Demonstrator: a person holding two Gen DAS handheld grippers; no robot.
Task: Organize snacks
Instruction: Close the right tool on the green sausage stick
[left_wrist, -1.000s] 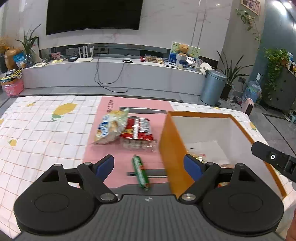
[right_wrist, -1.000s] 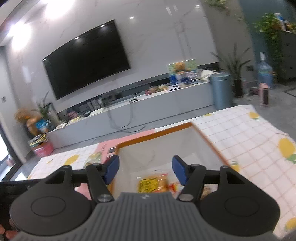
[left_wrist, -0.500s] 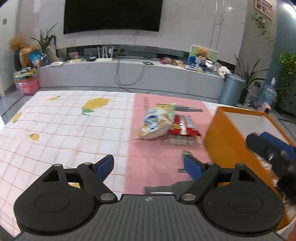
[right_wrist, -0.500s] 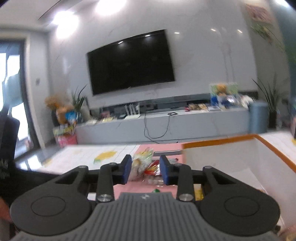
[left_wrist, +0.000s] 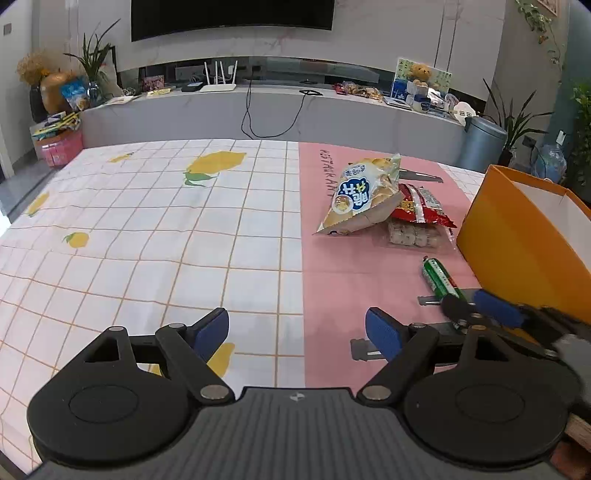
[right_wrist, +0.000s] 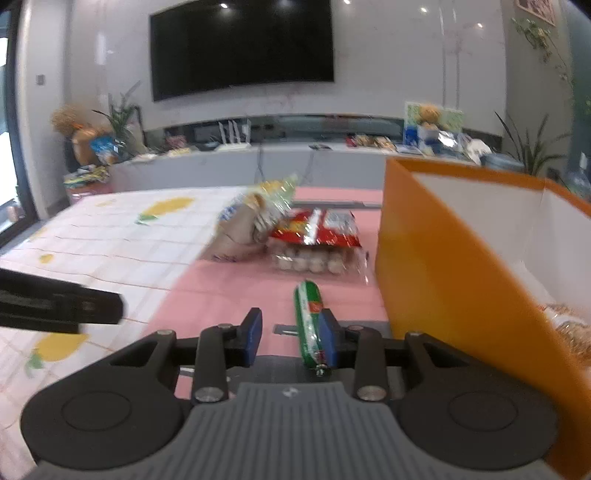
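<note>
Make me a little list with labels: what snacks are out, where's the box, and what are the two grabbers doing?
snacks on mat: chip bag, red pack on a clear pack, green sausage
mat: pink, on a lemon cloth
box: orange, right of the snacks, some snacks already inside
left gripper: open, empty, over the cloth
right gripper: jaws narrow with a gap, down at the sausage, which lies against its right finger; not gripped

A white tablecloth (left_wrist: 147, 229) with an orange grid and yellow lemon prints lies beside a plain pink mat (left_wrist: 354, 280). The cardboard box (right_wrist: 443, 266) is orange outside, white inside. The thin sausage stick (right_wrist: 308, 317) is green, the flat snack packet (right_wrist: 321, 230) red
</note>
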